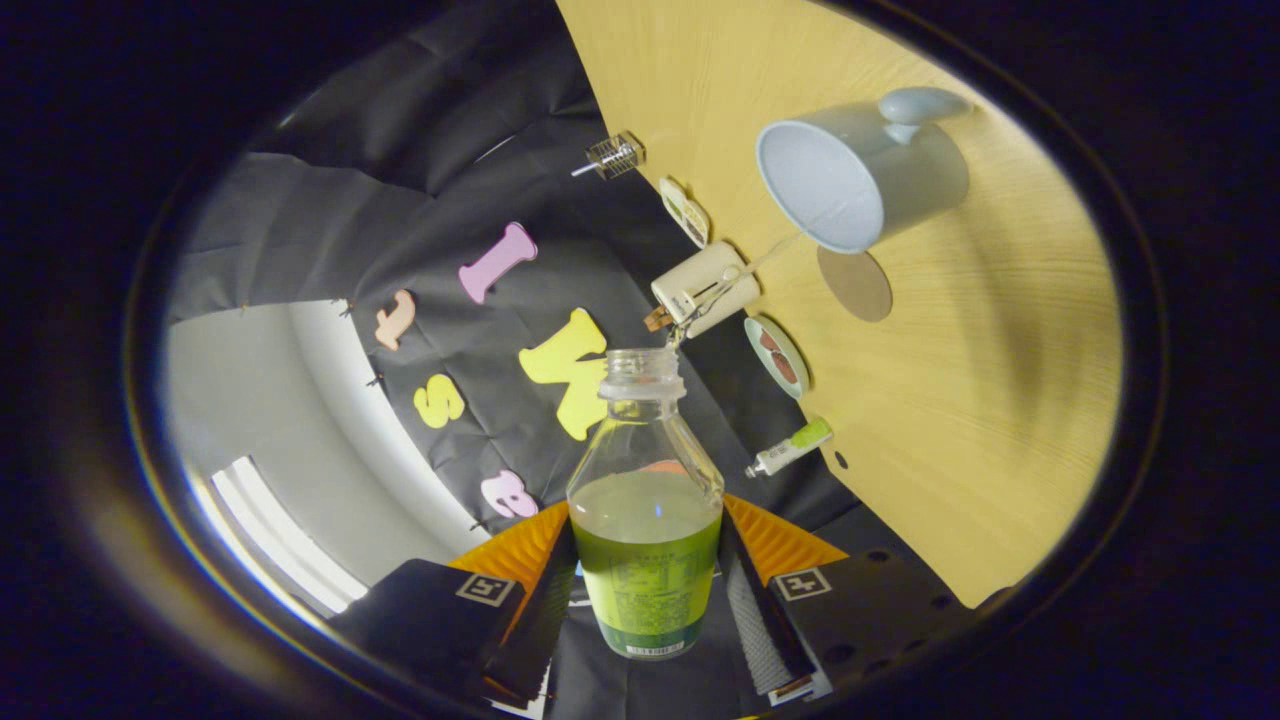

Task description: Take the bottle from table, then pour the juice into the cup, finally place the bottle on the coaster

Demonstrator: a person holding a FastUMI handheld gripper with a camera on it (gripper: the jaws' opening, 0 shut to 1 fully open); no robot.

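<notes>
While I hold the gripper rolled over, its two fingers press on either side of the bottle, clamped about the labelled lower part. The bottle has no cap and is about half full of juice. A thin stream runs from its mouth toward the cup on the counter, beside the round coaster.

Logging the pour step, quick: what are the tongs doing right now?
Tongs: closed on the bottle, both fingers pressing its sides, bottle uncapped and tilted, a thin stream running from it toward the cup.
</notes>
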